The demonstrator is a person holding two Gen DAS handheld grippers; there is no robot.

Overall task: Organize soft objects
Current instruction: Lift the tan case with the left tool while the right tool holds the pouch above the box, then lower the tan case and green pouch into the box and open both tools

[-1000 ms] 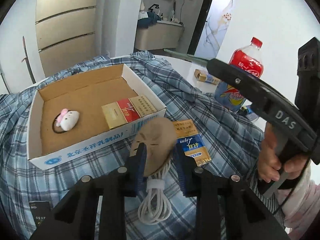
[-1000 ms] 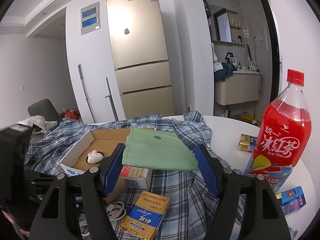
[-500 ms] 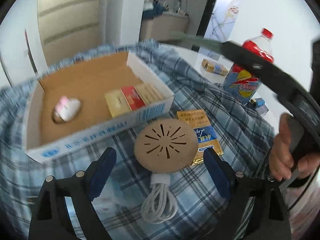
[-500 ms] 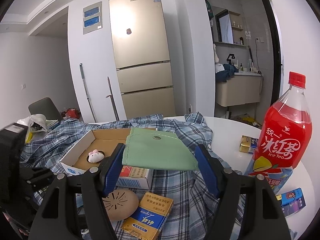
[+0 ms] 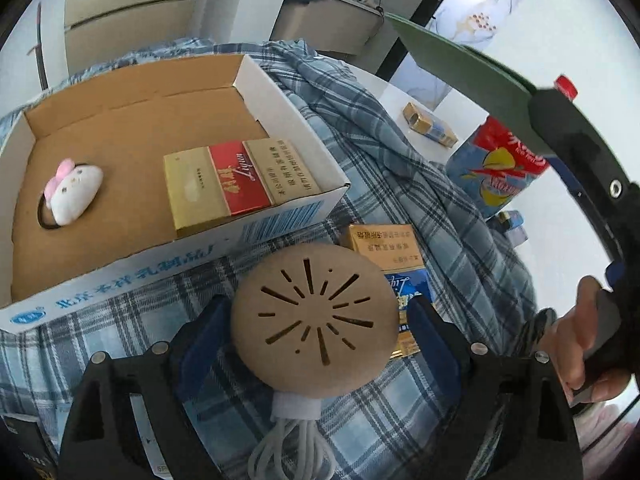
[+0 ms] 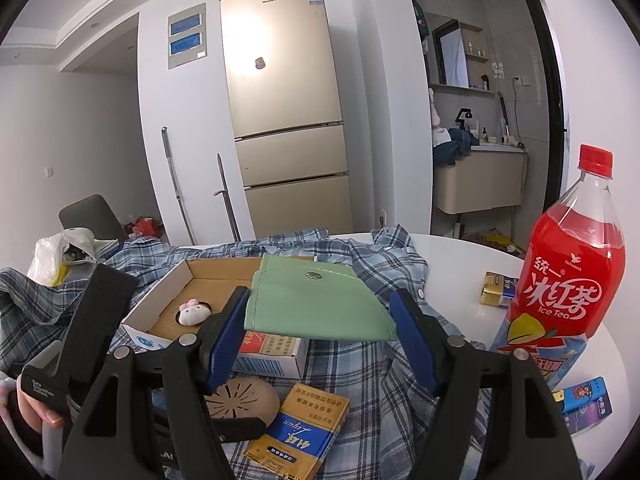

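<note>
Now straddles rather than pinches the tan slotted disc [image 5: 316,344] with the left gripper [image 5: 318,308]: lets it lie flat on the plaid cloth [image 5: 400,152], where a second ago clamped it edge-on in the air. Has also brought that gripper lower and closer over the disc. Keeps its jaws spread wide, a blue pad on either side of the disc and, as far as can be told, not pressing on it. Points it steeply down at the cloth, just in front of the cardboard box [image 5: 280,96].

Seems to have set the disc down only to take it again across its width, a firmer hold for lifting it into the box. Leaves a white cable bundle [image 5: 296,444] at the disc's near edge and a blue and gold pack [image 5: 384,252] tucked under its right side, both apt to snag.

Holds the right gripper [image 6: 320,300] unmoved, tilted slightly downward, clamped on the green pouch [image 6: 304,300] above the box's near corner, probably waiting its turn. Shows the gripping hand [image 5: 580,352] at the left view's right edge.

Already has a plush hair tie [image 5: 74,192] and a red and gold pack [image 5: 236,184] in the box.
</note>
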